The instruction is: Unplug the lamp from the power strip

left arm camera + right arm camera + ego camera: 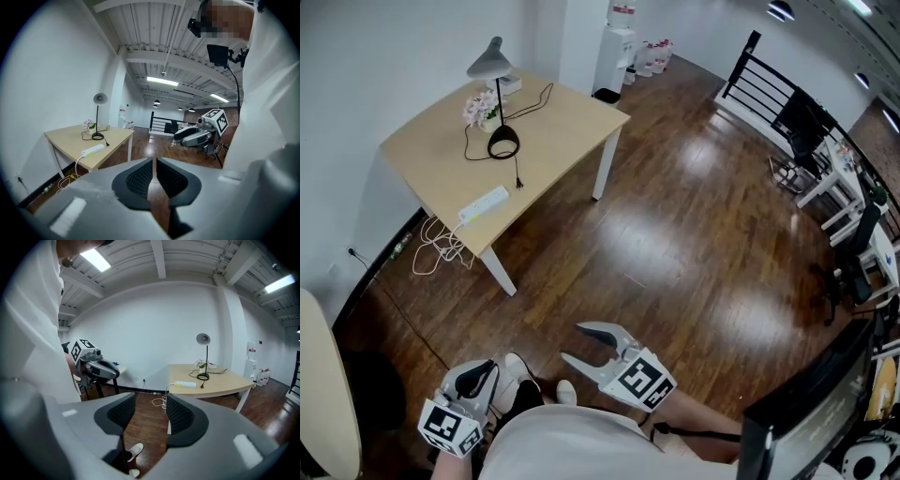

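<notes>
The grey desk lamp (494,66) stands at the back of the light wooden table (431,155), far ahead of me. Its black cord ends in a plug (518,182) that lies loose on the tabletop, a short way from the white power strip (484,205) near the front edge. Both grippers are held low, close to the person's body and far from the table. My left gripper (484,367) is shut with nothing in it. My right gripper (574,343) stands open and empty. The lamp (203,357) and strip (185,384) also show in the right gripper view.
A small flower pot (478,108) stands beside the lamp. The strip's white cable (441,248) loops on the wood floor under the table. A pale chair (319,394) is at my left, a black railing (764,84) and desks with chairs at the right.
</notes>
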### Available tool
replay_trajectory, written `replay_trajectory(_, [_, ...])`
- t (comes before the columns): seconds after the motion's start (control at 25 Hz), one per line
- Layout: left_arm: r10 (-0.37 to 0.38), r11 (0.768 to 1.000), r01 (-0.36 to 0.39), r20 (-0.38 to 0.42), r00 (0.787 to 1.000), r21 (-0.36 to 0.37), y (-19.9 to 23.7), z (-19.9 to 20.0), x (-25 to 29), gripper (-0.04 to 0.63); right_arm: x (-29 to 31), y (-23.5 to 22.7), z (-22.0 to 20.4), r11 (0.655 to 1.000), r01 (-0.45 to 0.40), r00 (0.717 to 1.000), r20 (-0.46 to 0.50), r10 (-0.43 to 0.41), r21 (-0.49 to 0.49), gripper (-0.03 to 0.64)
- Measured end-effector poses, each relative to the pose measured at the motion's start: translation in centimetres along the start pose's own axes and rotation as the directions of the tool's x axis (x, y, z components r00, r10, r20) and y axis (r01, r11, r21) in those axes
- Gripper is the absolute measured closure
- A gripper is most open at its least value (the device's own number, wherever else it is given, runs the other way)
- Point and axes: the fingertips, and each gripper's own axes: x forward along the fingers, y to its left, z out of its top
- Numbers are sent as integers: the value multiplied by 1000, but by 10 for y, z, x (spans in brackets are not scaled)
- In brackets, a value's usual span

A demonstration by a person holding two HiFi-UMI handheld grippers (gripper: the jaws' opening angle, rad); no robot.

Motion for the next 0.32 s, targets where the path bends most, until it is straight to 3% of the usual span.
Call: replay_trajectory(0.32, [-9,1000,9,7,1000,13,-6,1,5,560,-10,-3,-4,1000,18,1000,-17,-18,-21,408])
